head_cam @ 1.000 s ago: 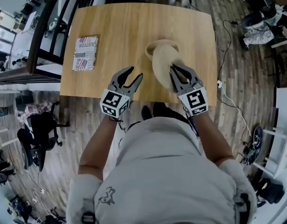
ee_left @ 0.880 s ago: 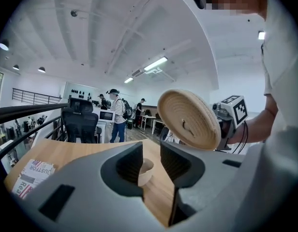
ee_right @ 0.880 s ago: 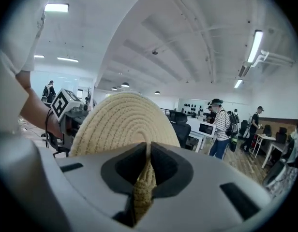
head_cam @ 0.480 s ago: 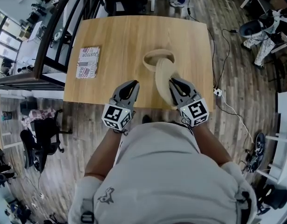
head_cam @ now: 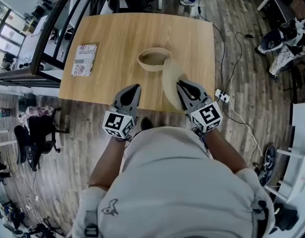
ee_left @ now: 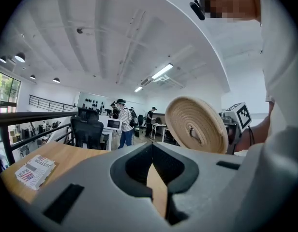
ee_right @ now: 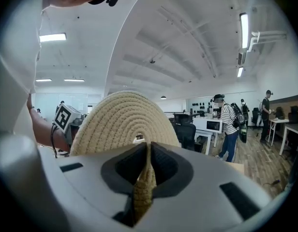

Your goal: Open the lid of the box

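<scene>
Beige rope-weave lid (head_cam: 171, 82) & box (head_cam: 144, 65), lt-wood tbl (head_cam: 118, 33).

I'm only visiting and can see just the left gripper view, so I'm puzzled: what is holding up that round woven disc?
Observer: The right gripper. Its jaws are shut on the edge of the disc, which is a woven lid.
Operator: A lid for what?
Observer: A round woven box, standing open on the wooden table.
Operator: Where is the lid compared with the box?
Observer: Nearer the person, towards the table's near edge, with the box beyond it.
</scene>
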The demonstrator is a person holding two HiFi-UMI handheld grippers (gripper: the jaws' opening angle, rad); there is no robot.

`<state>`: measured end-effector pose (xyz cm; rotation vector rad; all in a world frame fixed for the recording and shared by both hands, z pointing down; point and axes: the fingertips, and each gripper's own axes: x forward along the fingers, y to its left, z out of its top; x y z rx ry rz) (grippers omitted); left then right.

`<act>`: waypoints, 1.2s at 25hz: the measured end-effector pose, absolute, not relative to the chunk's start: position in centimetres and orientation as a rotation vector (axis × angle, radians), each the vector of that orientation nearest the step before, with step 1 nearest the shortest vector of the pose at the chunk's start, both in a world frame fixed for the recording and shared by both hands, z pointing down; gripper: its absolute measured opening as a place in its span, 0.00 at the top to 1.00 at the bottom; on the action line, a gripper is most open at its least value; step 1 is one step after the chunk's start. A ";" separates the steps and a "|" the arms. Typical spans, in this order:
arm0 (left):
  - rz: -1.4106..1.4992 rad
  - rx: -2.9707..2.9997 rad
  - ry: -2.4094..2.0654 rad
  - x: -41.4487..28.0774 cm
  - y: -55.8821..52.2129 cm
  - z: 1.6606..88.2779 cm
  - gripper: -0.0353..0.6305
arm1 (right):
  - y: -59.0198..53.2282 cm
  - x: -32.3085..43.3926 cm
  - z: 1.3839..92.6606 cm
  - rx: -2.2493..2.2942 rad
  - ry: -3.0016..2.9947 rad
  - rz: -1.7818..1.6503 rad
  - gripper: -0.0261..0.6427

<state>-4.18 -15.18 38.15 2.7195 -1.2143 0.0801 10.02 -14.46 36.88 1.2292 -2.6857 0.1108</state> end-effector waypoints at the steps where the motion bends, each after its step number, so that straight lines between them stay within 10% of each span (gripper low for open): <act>1: 0.079 2.715 -1.227 -3.6 -14.6 38.1 0.94 | -14.1 10.7 36.9 1.220 -2.690 0.111 0.91; 30: 0.151 2.720 -1.328 -2.0 1.6 36.5 0.94 | -0.6 13.1 38.1 1.039 -2.764 0.134 0.91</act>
